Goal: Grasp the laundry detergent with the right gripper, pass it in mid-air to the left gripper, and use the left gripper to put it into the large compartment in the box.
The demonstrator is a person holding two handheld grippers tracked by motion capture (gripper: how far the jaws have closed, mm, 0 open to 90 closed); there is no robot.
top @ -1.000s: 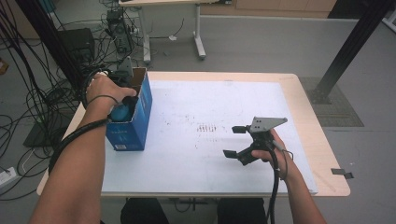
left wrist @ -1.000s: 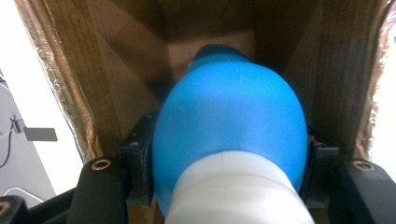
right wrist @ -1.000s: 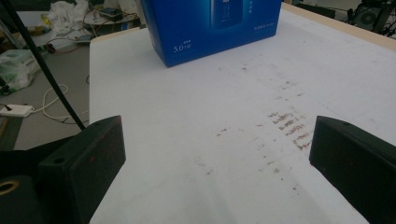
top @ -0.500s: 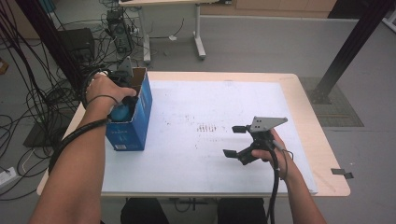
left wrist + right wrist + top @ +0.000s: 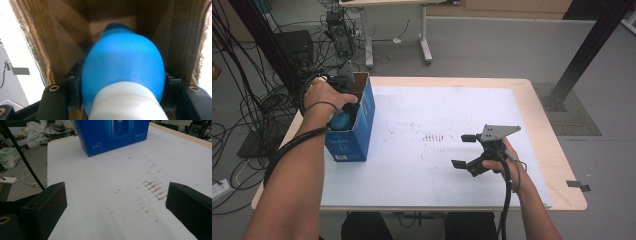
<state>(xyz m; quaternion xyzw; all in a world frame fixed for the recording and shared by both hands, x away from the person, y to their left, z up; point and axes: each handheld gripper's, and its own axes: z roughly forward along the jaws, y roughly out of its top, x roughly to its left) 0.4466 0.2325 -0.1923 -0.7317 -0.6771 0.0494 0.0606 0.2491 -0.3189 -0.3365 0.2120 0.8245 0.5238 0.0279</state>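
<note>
- Bottle [image 5: 122,67]: blue, white-capped, clamped in my left gripper [image 5: 343,107], inside the box [image 5: 357,132], frame left.
- Right gripper [image 5: 468,150]: jaws apart, empty, lower right.
- Left: release, I judge.

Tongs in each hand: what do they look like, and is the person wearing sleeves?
Both tongs are black. The right tongs have two flat blocky jaws, a grey three-cornered plate on top and a black cable trailing along the forearm. The left tongs also trail a black cable. The forearms show no sleeves.

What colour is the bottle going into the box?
The bottle is bright blue with a white end, clearest in the left gripper view.
</note>
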